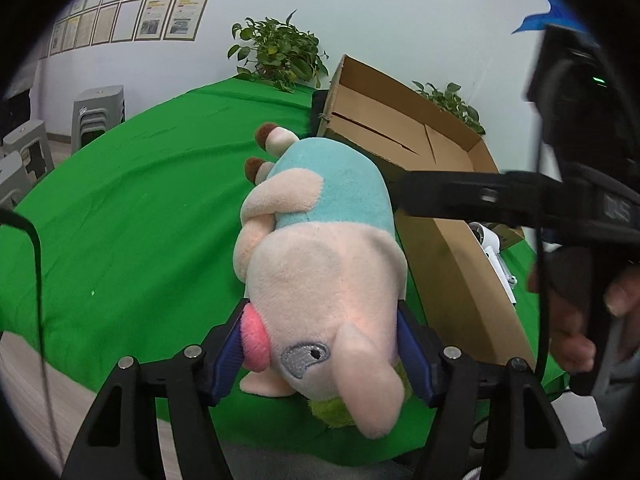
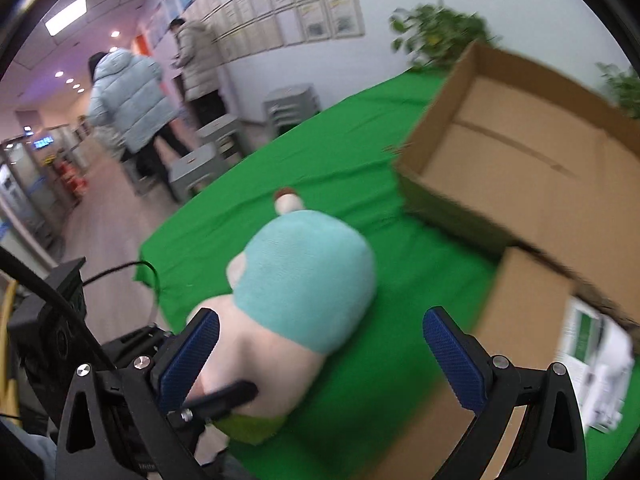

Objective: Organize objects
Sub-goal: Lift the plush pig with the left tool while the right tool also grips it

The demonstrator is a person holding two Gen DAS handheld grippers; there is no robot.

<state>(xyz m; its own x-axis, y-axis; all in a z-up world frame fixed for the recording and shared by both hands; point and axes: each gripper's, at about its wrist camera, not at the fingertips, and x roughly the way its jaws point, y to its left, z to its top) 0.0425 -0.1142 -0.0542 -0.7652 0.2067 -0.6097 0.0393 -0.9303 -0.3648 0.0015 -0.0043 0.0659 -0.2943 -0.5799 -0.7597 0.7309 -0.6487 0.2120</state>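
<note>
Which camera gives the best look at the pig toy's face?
The left wrist view: the plush pig shows its eye, ear and pink snout sharply. The right wrist view shows the plush pig only from behind, blurred, face hidden.

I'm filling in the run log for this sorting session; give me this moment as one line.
left gripper: shut on plush pig | right gripper: open, holding nothing | cardboard box: open, on green cloth

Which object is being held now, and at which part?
The left hand-held gripper holds the pink plush pig in a light blue shirt by its head. The right hand-held gripper holds nothing.
</note>
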